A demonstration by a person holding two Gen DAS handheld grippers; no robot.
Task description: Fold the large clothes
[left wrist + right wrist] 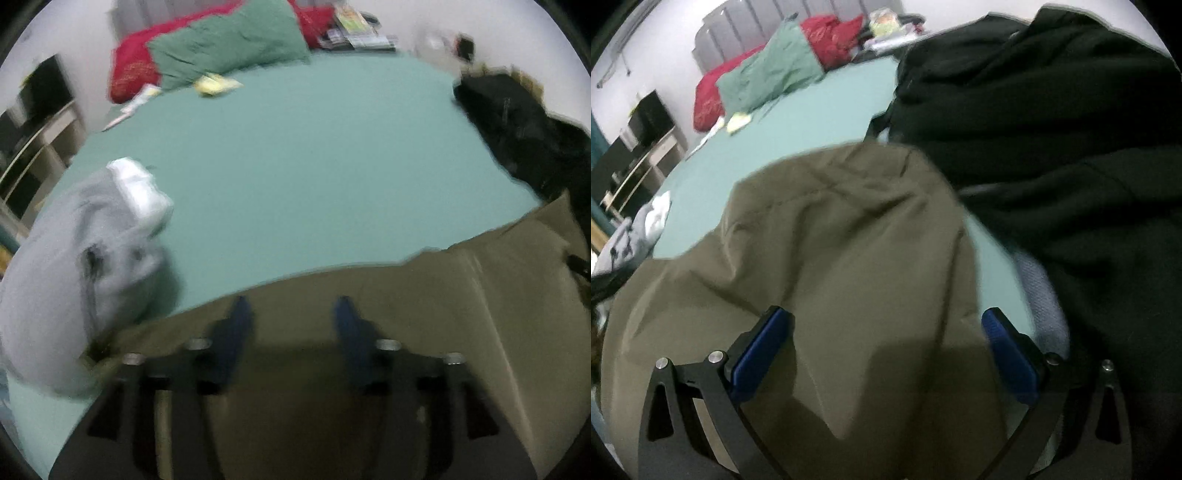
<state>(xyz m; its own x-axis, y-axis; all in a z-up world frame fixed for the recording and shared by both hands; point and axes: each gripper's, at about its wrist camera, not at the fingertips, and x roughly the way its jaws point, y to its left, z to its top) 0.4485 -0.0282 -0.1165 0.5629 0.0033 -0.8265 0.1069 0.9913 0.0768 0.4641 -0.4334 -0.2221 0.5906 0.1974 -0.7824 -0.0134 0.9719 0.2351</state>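
A large olive-green garment (pixel 424 295) lies spread on the teal bed sheet (pixel 295 166), at the near edge of the bed. My left gripper (pixel 291 306) hovers over its far hem, with the blue fingers apart and nothing pinched between them. In the right wrist view the same olive garment (pixel 831 240) fills the middle, wrinkled, with one edge lying just beside a black garment. My right gripper (pixel 886 317) stands wide open just above the cloth, one finger on each side of a broad fold.
A crumpled grey-white garment (pixel 74 277) lies at the left. The black garment (pixel 1052 129) is heaped on the right, with pale blue cloth (pixel 1041 302) beneath it. Green pillow (pixel 229 44), red pillow (pixel 133 70) and clutter sit at the headboard. A shelf unit (pixel 33 147) stands left of the bed.
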